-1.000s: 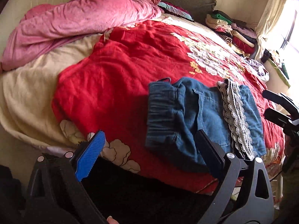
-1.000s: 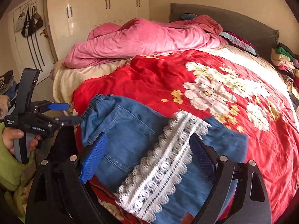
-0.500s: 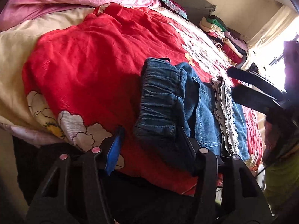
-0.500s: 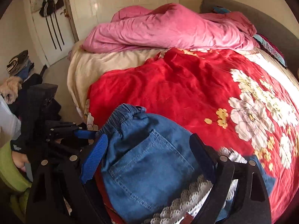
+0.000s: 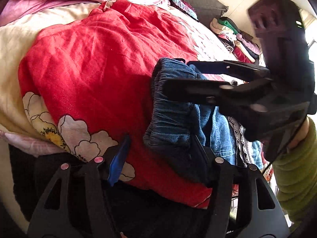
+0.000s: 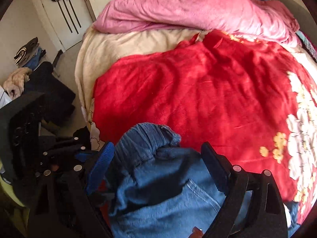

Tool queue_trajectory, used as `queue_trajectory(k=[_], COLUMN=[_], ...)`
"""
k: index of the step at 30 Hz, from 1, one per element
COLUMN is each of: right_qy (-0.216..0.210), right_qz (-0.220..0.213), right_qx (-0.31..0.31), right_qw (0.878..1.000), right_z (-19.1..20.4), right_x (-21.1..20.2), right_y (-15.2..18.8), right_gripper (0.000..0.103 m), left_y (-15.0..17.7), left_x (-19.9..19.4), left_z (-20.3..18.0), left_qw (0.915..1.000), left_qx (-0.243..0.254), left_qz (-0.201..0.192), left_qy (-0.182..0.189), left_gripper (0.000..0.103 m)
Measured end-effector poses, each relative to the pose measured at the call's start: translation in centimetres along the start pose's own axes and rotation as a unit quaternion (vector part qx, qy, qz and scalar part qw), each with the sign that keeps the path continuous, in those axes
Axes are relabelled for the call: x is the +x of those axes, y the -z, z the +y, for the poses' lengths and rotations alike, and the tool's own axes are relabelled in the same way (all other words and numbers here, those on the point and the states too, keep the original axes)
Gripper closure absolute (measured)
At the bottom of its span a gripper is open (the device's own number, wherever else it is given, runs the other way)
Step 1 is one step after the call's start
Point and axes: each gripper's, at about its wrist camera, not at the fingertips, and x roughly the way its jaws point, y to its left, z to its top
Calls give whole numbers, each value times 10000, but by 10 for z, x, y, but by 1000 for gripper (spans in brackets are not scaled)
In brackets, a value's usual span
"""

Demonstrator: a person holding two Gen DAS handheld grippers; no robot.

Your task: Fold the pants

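Observation:
Blue denim pants [image 5: 172, 107] with a white lace stripe [image 5: 240, 136] lie on the red flowered blanket [image 5: 95, 63], with the gathered waistband [image 6: 146, 138] at their left end. My left gripper [image 5: 160, 140] is low at the bed's near edge. Its jaws are opening, with the waistband's near corner over the right finger [image 5: 200, 154] and red blanket between the pads; nothing is pinched. My right gripper [image 6: 156, 158] is open and straddles the waistband from above. In the left wrist view the right gripper [image 5: 177, 75] hovers just over the far part of the waistband.
A pink duvet [image 6: 198, 8] is heaped at the far side of the bed on a cream sheet [image 6: 122, 43]. Folded clothes [image 5: 233, 33] are stacked by the headboard. A green sleeve [image 5: 293, 168] holds the right gripper. Clothes piles [image 6: 23, 59] sit by a white door.
The right gripper slid left along the pants, from the lace stripe to the waistband. The left gripper dropped towards the waistband's near corner and its jaws narrowed from wide open.

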Motion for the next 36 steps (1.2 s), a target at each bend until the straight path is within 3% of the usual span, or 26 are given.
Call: queue_trajectory(k=[1, 3, 5, 8, 10, 16, 19, 24, 26, 29, 33, 36], right_qy=[-64, -316, -398, -655, -876, -1383, -1506, -1489, -1473, -1439, -1361, -1136], right_qz=[32, 92, 64, -137, -399, -1019, -1242, -1606, -1728, -1836, -2086, -2417], right_qx=[56, 142, 164, 385, 469, 637, 767, 955, 1021, 1081, 1251, 1632], right_qw=[10000, 9994, 9991, 9970, 9943, 9831, 9778, 9710, 9685, 9664, 9604, 9498], right_z=[-2, -5, -8, -19, -25, -38, -47, -65, -72, -82, -94, -110], right_x=[4, 12, 13, -1, -21, -75, -94, -125, -135, -145, -159, -175], right_y=[0, 2, 6, 12, 18, 45, 60, 82, 91, 102, 122, 147], right_gripper=[16, 36, 48, 63, 66, 66, 66, 66, 66, 66, 61, 48], left_y=[0, -1, -1, -3, -4, -8, -8, -15, -18, -21, -20, -17], left_x=[0, 1, 0, -2, -6, -10, -2, 18, 26, 30, 24, 19], left_z=[0, 0, 2, 3, 0, -23, -32, -48, -61, -84, -113, -137], left_qw=[10000, 10000, 10000, 9998, 9997, 9981, 9950, 9834, 9751, 9747, 9750, 9720], left_qx=[3, -13, -75, -172, -186, 44, -66, -350, -443, -318, -63, 206], left_qz=[0, 6, 2, -26, -78, -210, -85, 151, 289, 345, 297, 271], left_qy=[-5, -17, 10, 97, 154, 570, 989, 1775, 2154, 2186, 2200, 2327], left_gripper=[49, 48, 43, 28, 26, 16, 12, 11, 12, 23, 24, 24])
